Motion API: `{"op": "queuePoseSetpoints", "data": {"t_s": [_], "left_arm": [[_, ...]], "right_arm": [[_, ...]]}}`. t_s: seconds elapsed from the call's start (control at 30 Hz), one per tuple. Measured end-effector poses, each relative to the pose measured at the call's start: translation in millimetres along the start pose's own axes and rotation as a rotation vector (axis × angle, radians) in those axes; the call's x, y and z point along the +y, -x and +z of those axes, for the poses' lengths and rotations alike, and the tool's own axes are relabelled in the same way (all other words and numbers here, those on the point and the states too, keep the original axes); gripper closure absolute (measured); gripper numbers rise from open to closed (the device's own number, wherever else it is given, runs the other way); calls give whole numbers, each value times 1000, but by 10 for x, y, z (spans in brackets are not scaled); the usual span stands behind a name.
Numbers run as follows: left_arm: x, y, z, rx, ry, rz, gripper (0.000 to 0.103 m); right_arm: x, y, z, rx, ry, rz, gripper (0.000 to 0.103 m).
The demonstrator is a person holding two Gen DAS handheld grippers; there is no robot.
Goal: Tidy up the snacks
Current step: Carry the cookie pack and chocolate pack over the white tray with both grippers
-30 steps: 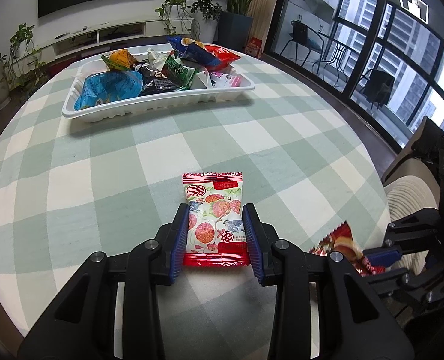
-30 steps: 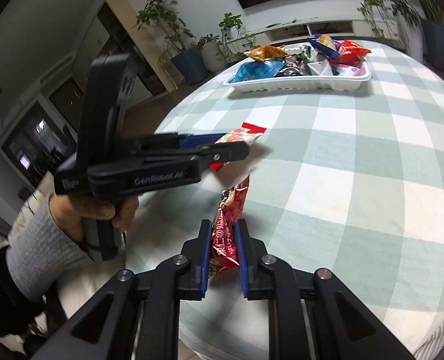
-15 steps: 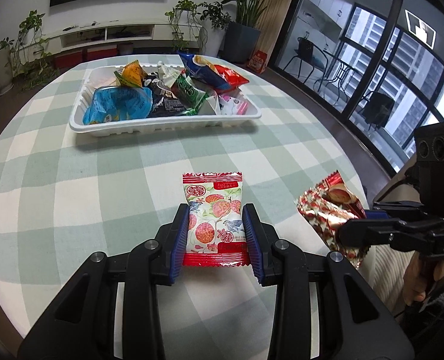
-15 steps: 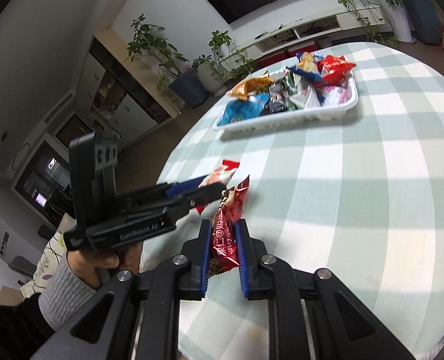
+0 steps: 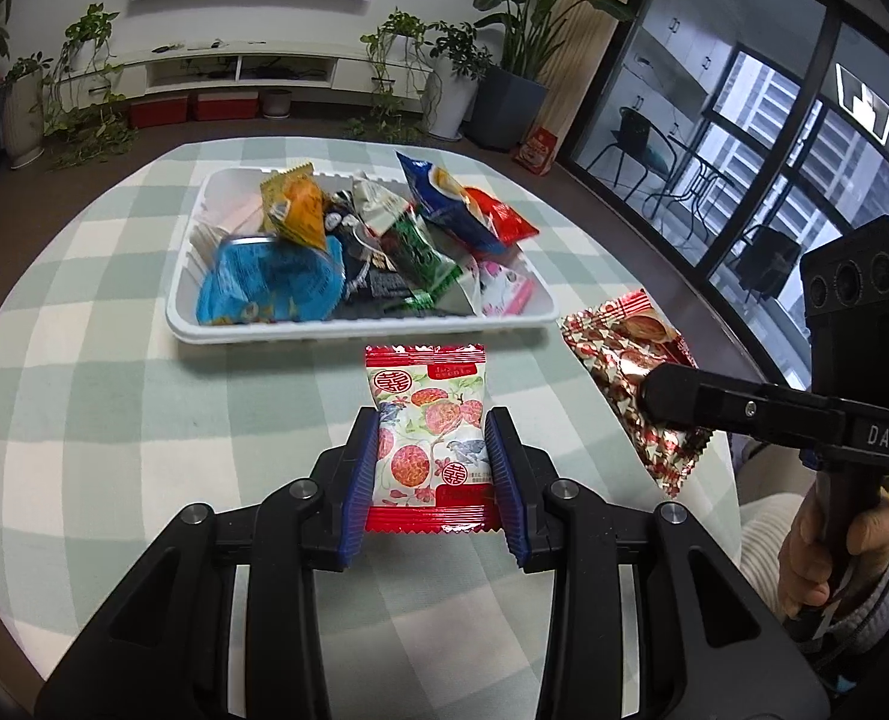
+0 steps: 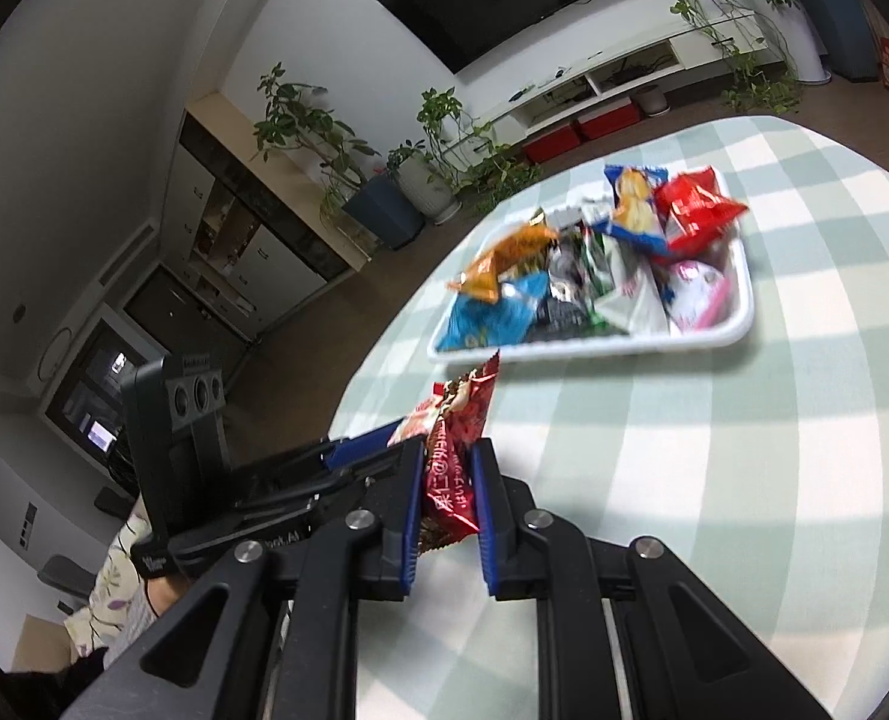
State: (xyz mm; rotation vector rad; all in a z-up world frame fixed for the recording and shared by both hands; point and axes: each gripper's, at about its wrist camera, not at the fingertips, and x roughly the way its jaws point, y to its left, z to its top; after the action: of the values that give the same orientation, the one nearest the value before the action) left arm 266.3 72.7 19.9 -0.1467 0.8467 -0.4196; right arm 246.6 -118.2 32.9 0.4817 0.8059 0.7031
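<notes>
My left gripper (image 5: 432, 462) is shut on a white lychee-print packet with red ends (image 5: 429, 420), held above the checked tablecloth just short of the white tray (image 5: 360, 333). The tray holds several snack bags. My right gripper (image 6: 447, 492) is shut on a red foil nut packet (image 6: 453, 462), held on edge above the table. That packet (image 5: 630, 378) also shows in the left wrist view at the right, near the tray's right end. In the right wrist view the left gripper (image 6: 348, 462) sits just left of mine, and the tray (image 6: 738, 324) lies ahead.
The round table has a green and white checked cloth (image 5: 84, 420). Its near edge is close below both grippers. Potted plants (image 5: 450, 84), a TV bench (image 5: 240, 69) and a glass wall (image 5: 744, 120) stand beyond the table.
Both grippers have risen and moved forward toward the tray, each still holding its packet. The tray now looks much nearer in both views.
</notes>
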Motion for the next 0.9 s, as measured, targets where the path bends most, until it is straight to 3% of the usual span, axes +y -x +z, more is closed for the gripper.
{"op": "queuePoseSetpoints", "data": {"t_s": [0.47,0.9], "left_arm": [[290,-218,688,-24,71,29,70],[327,-575,1226,-31,52,83,70]], "right_arm": [[-179,-495,837,-26,-24,-7,85],[-497,-931,1186,-3,-57,-46,85]]}}
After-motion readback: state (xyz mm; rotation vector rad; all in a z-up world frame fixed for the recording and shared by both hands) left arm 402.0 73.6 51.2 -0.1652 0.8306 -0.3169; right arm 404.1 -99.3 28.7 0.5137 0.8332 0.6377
